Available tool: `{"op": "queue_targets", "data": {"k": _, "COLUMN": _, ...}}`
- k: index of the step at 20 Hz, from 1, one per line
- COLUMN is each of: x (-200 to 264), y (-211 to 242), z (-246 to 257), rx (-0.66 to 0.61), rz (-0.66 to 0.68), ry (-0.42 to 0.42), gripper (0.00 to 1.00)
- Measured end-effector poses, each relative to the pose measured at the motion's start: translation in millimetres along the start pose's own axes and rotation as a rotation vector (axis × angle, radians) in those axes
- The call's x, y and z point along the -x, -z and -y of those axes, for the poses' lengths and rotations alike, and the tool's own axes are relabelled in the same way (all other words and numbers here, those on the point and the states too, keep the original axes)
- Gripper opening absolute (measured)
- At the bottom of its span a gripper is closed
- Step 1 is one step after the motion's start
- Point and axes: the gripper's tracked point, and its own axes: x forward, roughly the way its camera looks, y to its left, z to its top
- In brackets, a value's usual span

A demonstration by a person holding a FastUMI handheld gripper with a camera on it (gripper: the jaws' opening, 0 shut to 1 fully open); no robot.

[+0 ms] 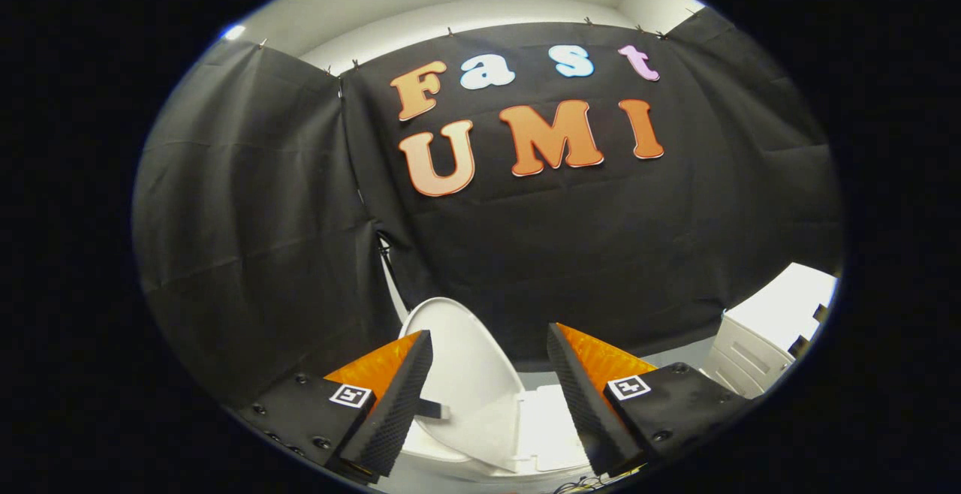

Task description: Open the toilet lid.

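A white toilet lid (462, 374) stands raised, tilted up on its hinge, showing its inner face just beyond and between my fingers. Below it, part of the white toilet seat (432, 453) and the flat white rear part of the toilet (548, 426) show low between the fingers. My gripper (489, 340) is open, its two fingers spread wide with nothing pressed between them. The left finger (394, 404) overlaps the lid's left edge in the view; whether it touches the lid I cannot tell.
The black booth cloth (248, 239) hangs close behind and to the left of the toilet. A white cabinet with drawer fronts (766, 336) stands to the right, beyond the right finger. A strip of pale floor (676, 355) shows between the toilet and the cabinet.
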Motion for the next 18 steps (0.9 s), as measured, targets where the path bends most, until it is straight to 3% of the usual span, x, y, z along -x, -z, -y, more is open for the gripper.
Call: {"op": "queue_targets", "data": {"k": 18, "x": 41.4, "y": -57.0, "z": 209.4, "rx": 0.067, "rz": 0.058, "ry": 0.233, "gripper": 0.98}}
